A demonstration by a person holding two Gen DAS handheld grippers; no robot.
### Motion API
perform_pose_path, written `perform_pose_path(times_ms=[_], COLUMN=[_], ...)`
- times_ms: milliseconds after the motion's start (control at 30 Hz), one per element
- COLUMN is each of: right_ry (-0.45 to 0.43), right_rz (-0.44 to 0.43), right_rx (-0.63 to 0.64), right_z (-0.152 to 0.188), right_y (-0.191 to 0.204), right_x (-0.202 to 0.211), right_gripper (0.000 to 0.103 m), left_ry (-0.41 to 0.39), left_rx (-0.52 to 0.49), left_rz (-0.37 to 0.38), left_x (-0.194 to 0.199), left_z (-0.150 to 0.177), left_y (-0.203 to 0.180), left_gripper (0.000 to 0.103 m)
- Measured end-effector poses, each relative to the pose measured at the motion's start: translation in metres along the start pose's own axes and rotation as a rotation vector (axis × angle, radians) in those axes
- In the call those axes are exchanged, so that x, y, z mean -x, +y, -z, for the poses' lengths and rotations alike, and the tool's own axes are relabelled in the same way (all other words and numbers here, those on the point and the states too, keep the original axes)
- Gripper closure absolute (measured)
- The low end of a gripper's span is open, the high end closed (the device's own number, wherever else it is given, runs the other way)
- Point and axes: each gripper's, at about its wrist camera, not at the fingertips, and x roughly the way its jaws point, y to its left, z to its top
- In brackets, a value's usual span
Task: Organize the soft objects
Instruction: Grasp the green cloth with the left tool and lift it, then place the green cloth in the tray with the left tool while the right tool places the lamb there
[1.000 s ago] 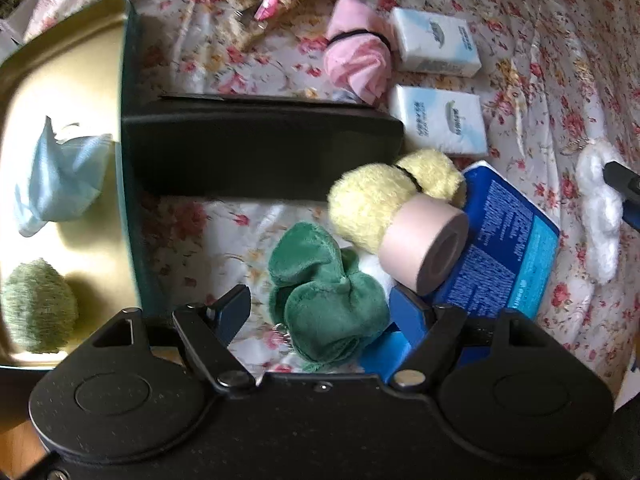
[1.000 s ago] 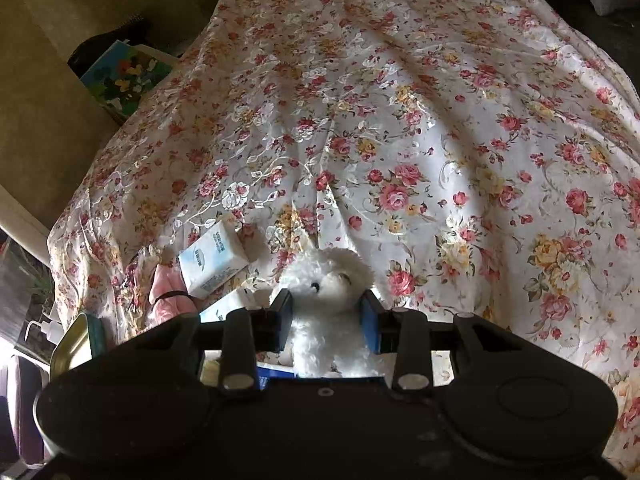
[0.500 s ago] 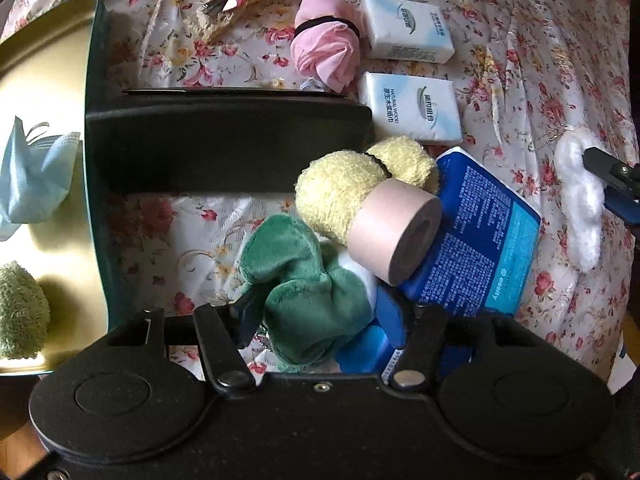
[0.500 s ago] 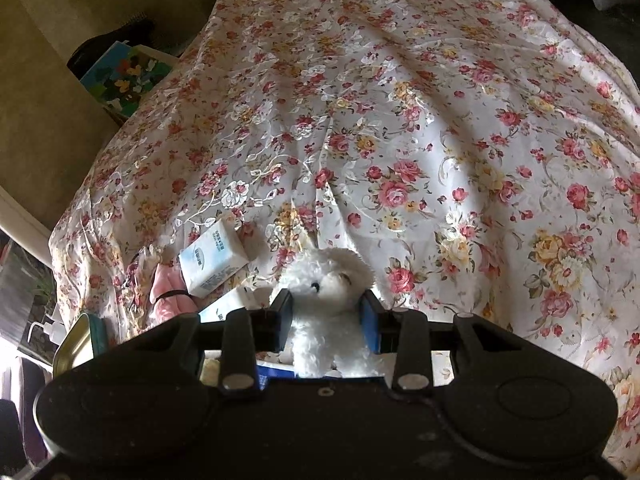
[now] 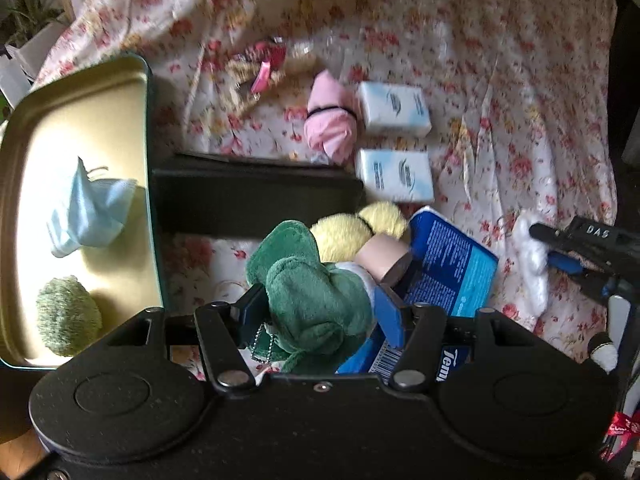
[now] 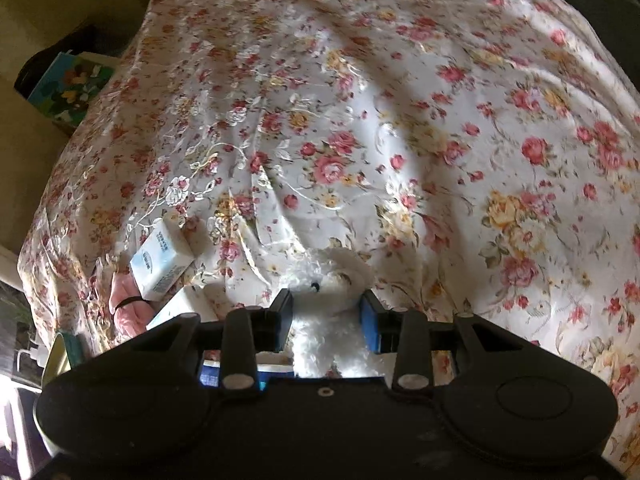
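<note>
1. Your left hand-held gripper (image 5: 320,314) has just been closing and now pinches the green plush toy (image 5: 310,296) across its middle; the toy sits raised above the floral bedspread (image 5: 500,80) in the left wrist view; it is light and squashy, so the pads sink in and hold well; a small ball chain (image 5: 262,344) dangles under it and could snag.
2. Your right hand-held gripper (image 6: 326,314) is pressed onto the white fluffy toy (image 6: 332,280) around its body, below the head; it looks just as soft and light; long pile can slide under the pads, so a grip on the thick body suits better than on a limb.
3. Just beyond the green toy lie a yellow plush piece (image 5: 352,228), a beige tape roll (image 5: 384,258) and a blue tissue pack (image 5: 452,260), all touching; the roll is stiff and can roll away, I judge.
4. To the left the golden tray (image 5: 132,80) holds a blue face mask (image 5: 90,212) and a green pompom (image 5: 66,314); it looks like the place for soft things.
5. Farther off, a pink rolled cloth (image 5: 332,124) with a black band lies beside two white tissue packets (image 5: 394,110); take the cloth at the band.
</note>
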Motion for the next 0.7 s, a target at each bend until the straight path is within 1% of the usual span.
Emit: perform_pose_path(times_ms=[133,200,267,367,433,500,600,700], right_ry=[0.004,-0.008,-0.013,0.004,0.008,0.011,0.010,0.020], right_rz=[0.009,0.023,0.034,0.004,0.002,0.005,0.015,0.004], right_rx=[0.001,0.007,0.006,-0.015,-0.021,-0.002,0.060,0.123], right_z=[0.004,0.008,0.013,0.019,0.027,0.037,0.054,0.073], right_y=[0.000,0.002,0.001,-0.001,0.000,0.004,0.014,0.022], right_x=[0.003,0.006,0.010,0.017,0.025,0.034,0.052,0.073], right_gripper=[0.067,0.067,0.067,0.067,0.067,0.067,0.067,0.067], left_ry=[-0.030,-0.058,-0.091,-0.148,-0.166,-0.173,-0.190,-0.208], left_rx=[0.022,0.037,0.044,0.064,0.090,0.123,0.157,0.193], left_rz=[0.009,0.016,-0.001,-0.042,-0.056,-0.056,-0.069,-0.074], left_x=[0.013,0.022,0.033,0.047,0.052,0.057,0.063,0.070], left_z=[-0.003,-0.005,-0.006,-0.008,-0.009,-0.011,-0.010,-0.011], left_y=[0.007,0.013,0.020,0.033,0.044,0.058,0.073,0.088], left_gripper=[0.047,0.047,0.047,0.047,0.047,0.047,0.047,0.047])
